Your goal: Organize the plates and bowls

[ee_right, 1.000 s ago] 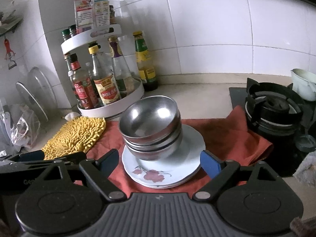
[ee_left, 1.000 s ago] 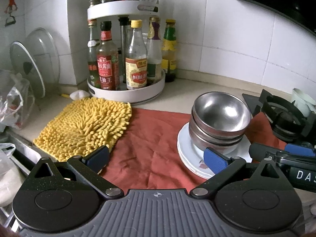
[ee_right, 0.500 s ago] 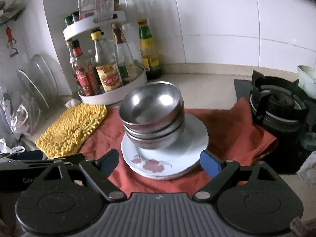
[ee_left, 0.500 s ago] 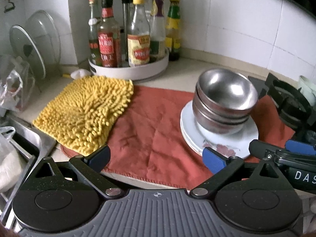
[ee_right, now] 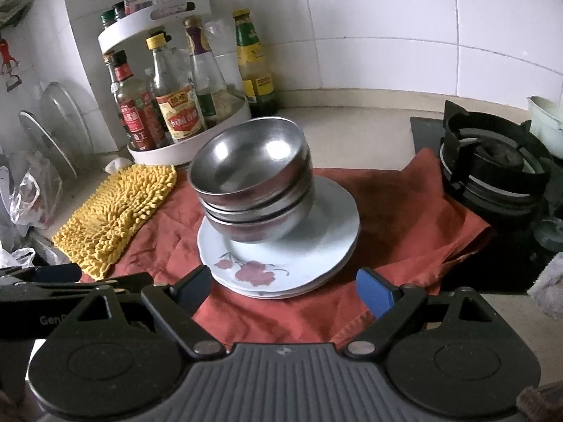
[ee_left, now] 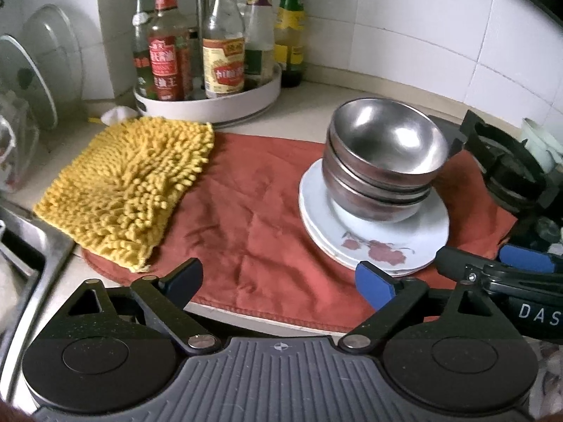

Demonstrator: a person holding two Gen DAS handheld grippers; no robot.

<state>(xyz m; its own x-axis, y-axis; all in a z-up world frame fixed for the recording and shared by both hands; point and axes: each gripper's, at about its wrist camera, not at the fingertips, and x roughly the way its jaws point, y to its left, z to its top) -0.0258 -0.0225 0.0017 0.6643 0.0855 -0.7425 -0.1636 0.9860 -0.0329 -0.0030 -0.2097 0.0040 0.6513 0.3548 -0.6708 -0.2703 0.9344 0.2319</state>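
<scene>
— Where do we find the stack of round stainless-steel bowls point(ee_right: 251, 190), and which way does it face?

— We see the bowls nested with their mouths up, leaning a little off upright, on the stack of white round plates with a red flower print point(ee_right: 316, 246). The plates lie flat on the rust-red cloth point(ee_right: 404, 211), which covers the middle of the beige surface point(ee_right: 352, 123). Being round, neither stack shows a long axis.

— And our tongs?

— We hold the left tongs point(ee_left: 279, 279) spread wide and empty, low over the near edge of the cloth; the right tongs point(ee_right: 283, 290) are likewise spread and empty, just short of the plates' near rim.

— What surrounds us?

— A fuzzy yellow chenille mat point(ee_left: 130, 190) overlaps the cloth's left end. Behind it stands a white two-tier round rack of sauce bottles point(ee_right: 190, 105) against the white tiled wall point(ee_right: 404, 28). A black gas burner point(ee_right: 492, 172) sits to the right, and a steel sink edge point(ee_left: 31, 246) to the left.

— What can't we make out?

— How many plates there are: only their rims show. The rack's upper tier is cut off in the left view.
</scene>
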